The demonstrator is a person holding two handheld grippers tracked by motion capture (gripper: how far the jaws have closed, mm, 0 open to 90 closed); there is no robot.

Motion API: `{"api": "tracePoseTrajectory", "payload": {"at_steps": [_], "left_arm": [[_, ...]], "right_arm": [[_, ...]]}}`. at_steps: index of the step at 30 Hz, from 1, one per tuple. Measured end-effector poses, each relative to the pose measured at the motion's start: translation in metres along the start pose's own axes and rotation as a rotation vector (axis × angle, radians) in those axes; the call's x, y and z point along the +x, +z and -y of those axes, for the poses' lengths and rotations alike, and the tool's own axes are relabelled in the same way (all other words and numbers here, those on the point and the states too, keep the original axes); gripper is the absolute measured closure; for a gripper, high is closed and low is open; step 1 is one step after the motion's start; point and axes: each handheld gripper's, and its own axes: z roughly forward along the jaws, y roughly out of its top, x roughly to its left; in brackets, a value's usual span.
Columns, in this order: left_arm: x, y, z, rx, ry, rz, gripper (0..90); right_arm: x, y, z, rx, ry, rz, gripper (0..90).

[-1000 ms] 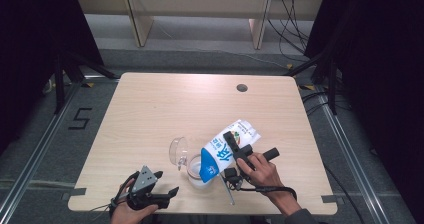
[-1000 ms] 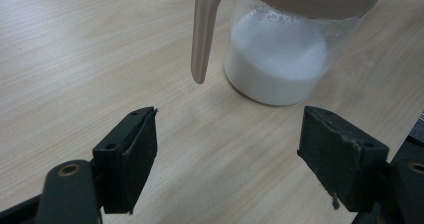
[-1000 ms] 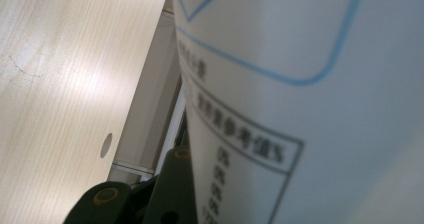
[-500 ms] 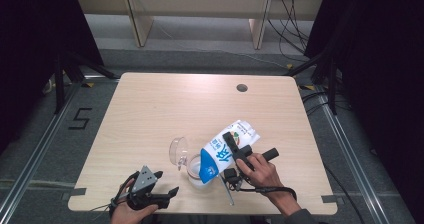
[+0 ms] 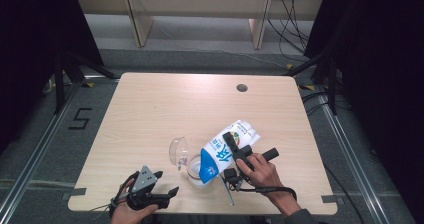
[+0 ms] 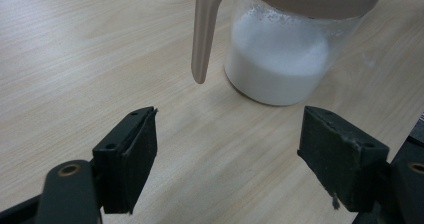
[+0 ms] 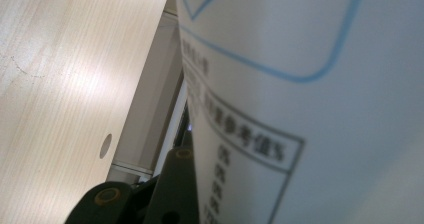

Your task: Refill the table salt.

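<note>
A blue and white milk carton (image 5: 225, 151) is tilted with its blue top down over a clear jug (image 5: 195, 170), which holds white milk (image 6: 275, 66) and has a pale handle (image 6: 202, 34). My right gripper (image 5: 235, 146) is shut on the carton, whose printed side (image 7: 310, 104) presses against my jaw in the right gripper view. My left gripper (image 5: 160, 184) stands open near the table's front edge, left of the jug. In the left gripper view its black pads (image 6: 132, 154) are wide apart with bare table between them.
A light wooden table (image 5: 165, 109) has a round cable hole (image 5: 242, 88) at the back right. A clear lid or cup (image 5: 177, 150) lies just left of the jug. Shelving and cables stand beyond the far edge.
</note>
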Motion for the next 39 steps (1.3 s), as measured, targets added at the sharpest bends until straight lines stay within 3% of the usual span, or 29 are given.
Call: {"api": "tracePoseTrajectory", "payload": {"at_steps": [18, 19, 39], "left_arm": [[-0.0013, 0.0008, 0.0002, -0.017, -0.019, 0.004, 22.9], [-0.0013, 0.0008, 0.0002, -0.016, -0.018, 0.004, 22.9], [-0.0008, 0.0006, 0.0003, -0.015, -0.017, 0.003, 22.9]], "right_arm": [[-0.0017, 0.0003, -0.0006, -0.007, -0.017, 0.008, 76.9], [-0.0004, -0.0005, -0.0005, 0.002, -0.001, 0.005, 77.0], [-0.0003, -0.0004, -0.0005, 0.001, 0.003, -0.007, 77.1]]}}
